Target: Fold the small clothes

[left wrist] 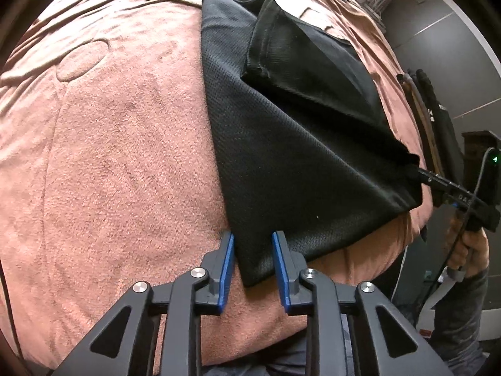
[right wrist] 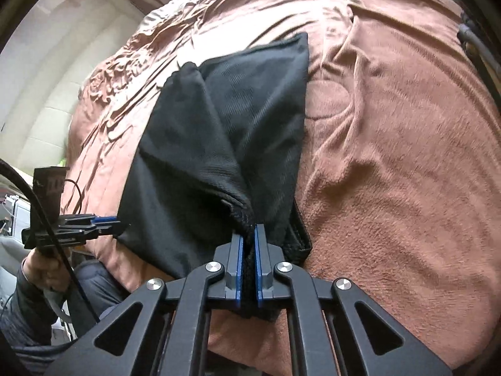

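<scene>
A black mesh garment (left wrist: 291, 144) lies partly folded on a pink blanket (left wrist: 109, 156). My left gripper (left wrist: 253, 238) is open, its blue pads on either side of the garment's near corner, which lies between them. My right gripper (right wrist: 249, 230) is shut on a bunched edge of the same garment (right wrist: 219, 131) and holds that edge lifted. In the left wrist view the right gripper (left wrist: 419, 172) shows at the garment's right corner. In the right wrist view the left gripper (right wrist: 109, 222) shows at the garment's left corner.
The pink blanket (right wrist: 391, 156) covers a bed and is wrinkled at the far side. A dark wall and standing rods (left wrist: 438, 109) are to the right of the bed. A pale wall (right wrist: 40, 78) is to the left in the right wrist view.
</scene>
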Tool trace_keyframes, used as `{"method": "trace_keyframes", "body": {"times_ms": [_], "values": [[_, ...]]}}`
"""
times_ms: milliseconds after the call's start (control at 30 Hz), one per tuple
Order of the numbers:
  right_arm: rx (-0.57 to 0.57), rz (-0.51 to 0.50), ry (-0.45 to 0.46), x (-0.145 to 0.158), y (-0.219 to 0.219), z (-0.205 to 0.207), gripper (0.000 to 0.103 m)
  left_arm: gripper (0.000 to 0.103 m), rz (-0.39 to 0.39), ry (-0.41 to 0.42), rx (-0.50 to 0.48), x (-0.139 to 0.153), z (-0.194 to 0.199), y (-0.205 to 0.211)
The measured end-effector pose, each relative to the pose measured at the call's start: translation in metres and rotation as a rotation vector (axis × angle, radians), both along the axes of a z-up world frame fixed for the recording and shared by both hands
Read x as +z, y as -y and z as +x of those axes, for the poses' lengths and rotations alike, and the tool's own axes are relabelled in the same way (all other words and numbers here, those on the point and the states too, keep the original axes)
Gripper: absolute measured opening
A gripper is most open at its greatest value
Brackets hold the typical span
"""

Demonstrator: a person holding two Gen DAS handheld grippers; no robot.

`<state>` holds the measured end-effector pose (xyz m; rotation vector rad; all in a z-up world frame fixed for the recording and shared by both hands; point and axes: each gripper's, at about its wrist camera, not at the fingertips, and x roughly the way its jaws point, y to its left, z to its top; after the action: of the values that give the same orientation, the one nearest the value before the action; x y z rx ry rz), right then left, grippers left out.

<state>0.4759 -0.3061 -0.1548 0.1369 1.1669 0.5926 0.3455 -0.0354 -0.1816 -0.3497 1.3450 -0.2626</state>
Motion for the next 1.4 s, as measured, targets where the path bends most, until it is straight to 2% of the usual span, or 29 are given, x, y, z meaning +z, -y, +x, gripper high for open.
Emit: {"method": "trace_keyframes", "body": {"times_ms": [233,333,567,667,733,800,900,1033,1167,1400], "values": [[-0.003,-0.049,0.007,0.001,-0.002,-0.005,0.002,0.023,0.016,-0.006,-0.011,0.0,-0.002,0.003],[0.004,-0.084,0.012,-0.002,-0.005,-0.007,0.002,0.024,-0.001,-0.006,-0.006,0.003,-0.002,0.001],[-0.008,-0.094,0.017,0.002,-0.003,-0.01,0.002,0.024,-0.041,0.032,0.017,0.019,0.005,-0.009],[-0.014,-0.096,0.004,0.002,-0.003,-0.01,0.003,0.028,-0.057,0.059,0.035,0.031,0.016,-0.012],[-0.013,-0.102,0.008,0.004,-0.004,-0.011,0.004,0.04,-0.063,0.085,0.047,0.04,0.024,-0.014],[-0.002,-0.117,0.021,0.007,-0.006,-0.015,0.008,0.044,-0.064,0.111,0.051,0.047,0.033,-0.013],[0.005,-0.139,0.024,0.006,-0.007,-0.017,0.015,0.044,-0.07,0.135,0.057,0.054,0.047,-0.011],[-0.003,-0.153,0.031,0.008,-0.004,-0.02,0.018,0.044,-0.071,0.154,0.051,0.056,0.064,-0.004],[-0.021,-0.156,0.043,0.01,0.002,-0.021,0.034,0.044,-0.075,0.15,0.039,0.051,0.079,0.004],[-0.034,-0.117,0.052,0.005,0.006,-0.014,0.035,0.044,-0.099,0.141,0.037,0.033,0.102,0.014]]}}
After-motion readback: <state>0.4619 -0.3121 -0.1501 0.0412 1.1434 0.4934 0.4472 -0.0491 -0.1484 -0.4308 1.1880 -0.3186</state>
